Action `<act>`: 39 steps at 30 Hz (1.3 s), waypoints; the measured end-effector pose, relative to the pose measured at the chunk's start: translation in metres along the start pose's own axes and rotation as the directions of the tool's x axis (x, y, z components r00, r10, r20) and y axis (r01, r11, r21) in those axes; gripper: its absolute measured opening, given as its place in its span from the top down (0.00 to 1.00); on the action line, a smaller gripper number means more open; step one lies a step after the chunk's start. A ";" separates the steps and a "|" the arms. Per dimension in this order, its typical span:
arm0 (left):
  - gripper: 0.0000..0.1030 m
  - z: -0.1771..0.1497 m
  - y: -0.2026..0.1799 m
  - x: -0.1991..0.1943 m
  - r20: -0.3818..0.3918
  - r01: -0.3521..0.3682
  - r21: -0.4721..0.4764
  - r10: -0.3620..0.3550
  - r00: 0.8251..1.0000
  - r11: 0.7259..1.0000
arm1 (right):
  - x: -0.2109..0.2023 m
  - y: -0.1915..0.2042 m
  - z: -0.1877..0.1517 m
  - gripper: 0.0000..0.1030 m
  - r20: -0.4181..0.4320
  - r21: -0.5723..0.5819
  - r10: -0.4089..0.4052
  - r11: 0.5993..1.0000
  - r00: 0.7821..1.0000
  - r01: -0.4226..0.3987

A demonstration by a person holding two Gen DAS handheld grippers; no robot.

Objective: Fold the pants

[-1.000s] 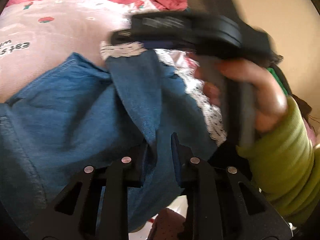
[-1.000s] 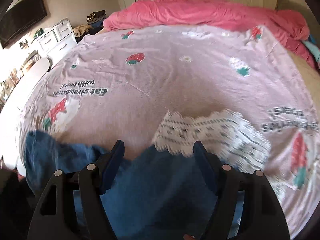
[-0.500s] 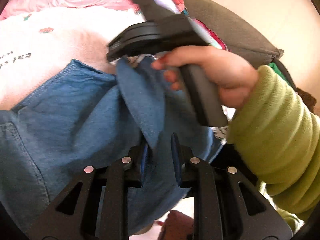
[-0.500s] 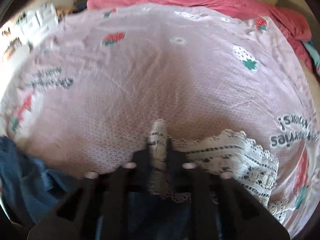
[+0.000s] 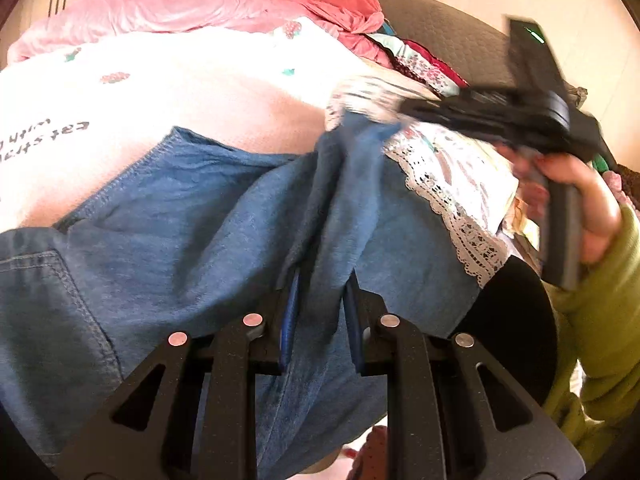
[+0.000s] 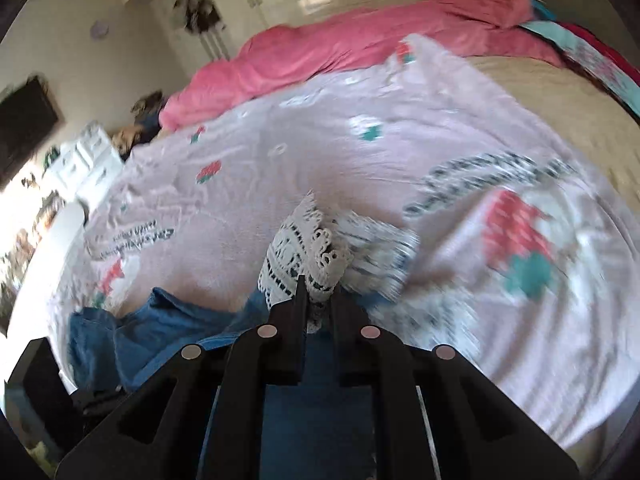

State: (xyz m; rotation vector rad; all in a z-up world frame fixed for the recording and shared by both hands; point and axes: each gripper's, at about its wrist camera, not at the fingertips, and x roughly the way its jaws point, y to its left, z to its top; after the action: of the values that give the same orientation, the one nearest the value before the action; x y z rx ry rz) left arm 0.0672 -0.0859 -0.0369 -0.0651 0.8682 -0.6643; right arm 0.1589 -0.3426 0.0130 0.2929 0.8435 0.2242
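Both tongs clamp the pants (image 5: pixel 168 216) – right (image 6: pixel 318 292) on lace hem (image 6: pixel 304 248)

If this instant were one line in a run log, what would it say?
task: fold pants | left gripper: shut on pants | right gripper: shut on lace hem | surface: bed

Pants (image 5: pixel 168 240): blue denim with tonal stitching; hem trim (image 5: pixel 460 208) is white lace with a dark openwork pattern. Bed sheet (image 6: pixel 360 168): pale pink, printed with red strawberries, teal leaves and black lettering. Duvet (image 6: pixel 352 48) along the far edge of the bed: solid pink-red. Mattress cover (image 6: pixel 560 96) at the right far corner: beige. Sleeve (image 5: pixel 600 308): olive green. Both grippers, left gripper (image 5: pixel 320 296) and right gripper (image 6: pixel 318 292): black with silver rivets.
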 end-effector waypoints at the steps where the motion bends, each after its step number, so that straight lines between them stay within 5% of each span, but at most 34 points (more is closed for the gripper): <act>1: 0.86 0.003 0.002 0.002 0.008 -0.007 0.008 0.007 1.000 1.000 | -0.010 -0.006 -0.006 0.91 0.012 0.020 0.004 1.000 1.000 -0.004; 8: 0.86 -0.002 -0.003 0.000 0.037 -0.055 0.075 0.052 0.998 0.996 | -0.060 -0.043 -0.055 0.91 -0.010 0.168 0.053 0.985 0.999 -0.050; 15: 0.86 -0.005 -0.016 0.006 0.027 -0.053 0.140 0.050 0.998 0.989 | -0.067 -0.050 -0.093 0.88 -0.095 0.204 0.060 0.978 0.994 -0.040; 20: 0.86 -0.007 -0.020 0.008 0.014 -0.062 0.163 0.061 0.998 0.985 | -0.067 -0.059 -0.101 0.62 -0.105 0.252 0.062 0.967 0.993 -0.034; 22: 0.94 -0.007 -0.023 0.007 0.009 -0.058 0.176 0.057 0.998 0.983 | -0.067 -0.062 -0.101 0.62 -0.103 0.252 0.059 0.967 0.993 -0.032; 25: 0.98 -0.007 -0.027 0.004 0.003 -0.046 0.190 0.047 0.999 0.981 | -0.068 -0.065 -0.100 0.91 -0.103 0.223 0.046 0.975 0.994 -0.022; 34: 0.98 -0.016 -0.042 -0.020 -0.028 0.026 0.254 -0.019 0.999 0.967 | -0.087 -0.067 -0.112 0.91 -0.149 0.170 0.027 0.985 0.989 -0.001; 39: 0.95 -0.026 -0.046 0.004 -0.103 0.000 0.281 0.030 0.994 0.960 | -0.080 -0.071 -0.115 0.89 -0.189 0.155 -0.025 0.986 0.982 0.055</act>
State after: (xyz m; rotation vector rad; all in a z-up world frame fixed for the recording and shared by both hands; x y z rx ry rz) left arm 0.0266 -0.1194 -0.0421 0.2340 0.8682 -0.7762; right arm 0.0253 -0.4144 -0.0277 0.4089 1.0545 0.1477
